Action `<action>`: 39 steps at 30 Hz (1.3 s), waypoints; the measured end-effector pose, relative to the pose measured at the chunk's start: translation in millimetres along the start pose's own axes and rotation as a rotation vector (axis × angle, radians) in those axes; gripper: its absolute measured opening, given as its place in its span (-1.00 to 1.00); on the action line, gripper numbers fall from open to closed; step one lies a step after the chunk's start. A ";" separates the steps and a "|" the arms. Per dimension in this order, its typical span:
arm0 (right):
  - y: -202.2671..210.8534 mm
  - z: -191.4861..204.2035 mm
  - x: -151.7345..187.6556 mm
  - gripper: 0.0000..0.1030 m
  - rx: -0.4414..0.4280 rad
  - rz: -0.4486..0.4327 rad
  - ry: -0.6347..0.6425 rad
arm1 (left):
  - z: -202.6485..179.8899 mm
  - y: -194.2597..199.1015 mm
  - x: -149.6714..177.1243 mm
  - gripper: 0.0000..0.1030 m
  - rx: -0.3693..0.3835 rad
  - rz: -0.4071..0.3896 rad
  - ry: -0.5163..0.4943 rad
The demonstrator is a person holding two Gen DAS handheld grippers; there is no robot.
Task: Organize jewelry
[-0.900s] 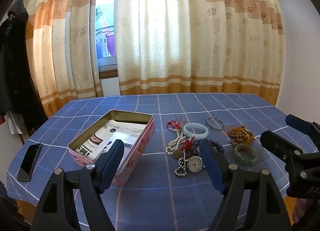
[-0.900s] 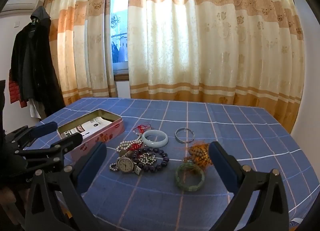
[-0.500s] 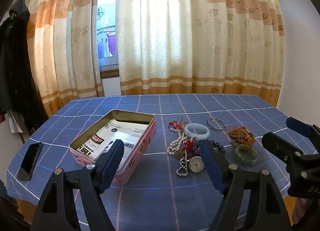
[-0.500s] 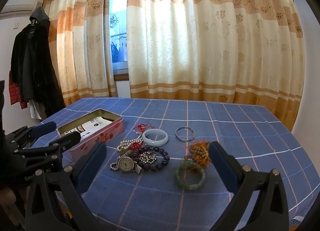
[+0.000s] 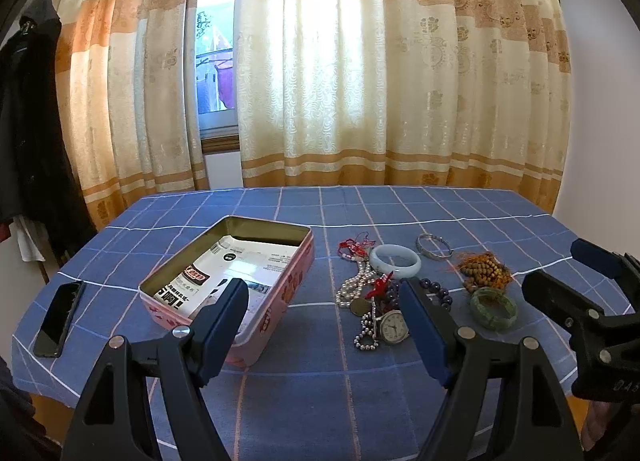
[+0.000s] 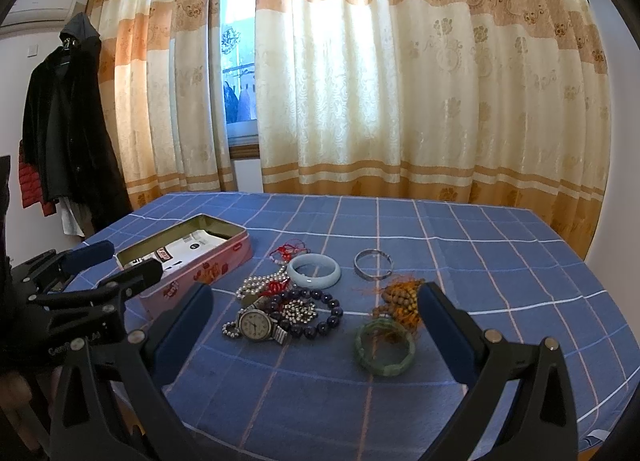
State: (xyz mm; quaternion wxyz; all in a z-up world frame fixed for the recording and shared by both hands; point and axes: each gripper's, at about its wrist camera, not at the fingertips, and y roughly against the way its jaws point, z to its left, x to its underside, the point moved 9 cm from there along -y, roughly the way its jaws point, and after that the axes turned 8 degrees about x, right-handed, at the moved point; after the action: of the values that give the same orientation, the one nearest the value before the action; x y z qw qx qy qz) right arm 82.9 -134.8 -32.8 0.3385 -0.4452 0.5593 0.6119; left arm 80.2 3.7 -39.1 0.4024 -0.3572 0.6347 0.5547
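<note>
A pink tin (image 5: 280,293) (image 6: 208,267) stands open on the blue checked tablecloth with a printed packet inside. To its right lies a pile of jewelry: a pale jade bangle (image 5: 395,258) (image 6: 315,270), a silver bangle (image 5: 434,247) (image 6: 373,260), a green bangle (image 5: 493,308) (image 6: 385,348), brown beads (image 5: 482,269) (image 6: 400,297), pearls (image 5: 356,285), dark beads (image 6: 320,313) and a wristwatch (image 5: 393,326) (image 6: 256,324). My left gripper (image 5: 322,325) is open and empty, near the tin and watch. My right gripper (image 6: 314,335) is open and empty, in front of the pile.
A black phone (image 5: 58,319) lies at the table's left edge. Curtains and a window stand behind the table. Dark coats (image 6: 68,121) hang at the left. Each gripper shows in the other's view, the right one (image 5: 592,301) and the left one (image 6: 92,281).
Both views have shifted slightly, with the table sitting a little lower in the frame. Nothing on the table has moved and both grippers stay open.
</note>
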 end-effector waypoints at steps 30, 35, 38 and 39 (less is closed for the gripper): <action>-2.5 4.2 4.8 1.00 -0.016 0.008 0.001 | 5.5 -1.6 0.2 0.51 -0.003 -0.007 0.006; -2.5 4.2 4.7 1.00 -0.015 0.008 0.001 | 5.3 -1.5 0.3 0.51 -0.004 -0.007 0.006; -2.7 5.1 5.1 1.00 -0.016 0.009 0.001 | 6.6 -1.4 -0.2 0.51 -0.003 -0.009 0.008; -2.9 5.6 5.2 1.00 -0.016 0.009 0.002 | 6.8 -1.5 -0.4 0.51 -0.003 -0.009 0.007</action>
State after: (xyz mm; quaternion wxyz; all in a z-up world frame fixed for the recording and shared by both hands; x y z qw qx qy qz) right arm 82.7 -129.4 -38.8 0.3315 -0.4459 0.5570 0.6173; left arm 82.6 10.3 -39.8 0.4020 -0.3627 0.6336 0.5526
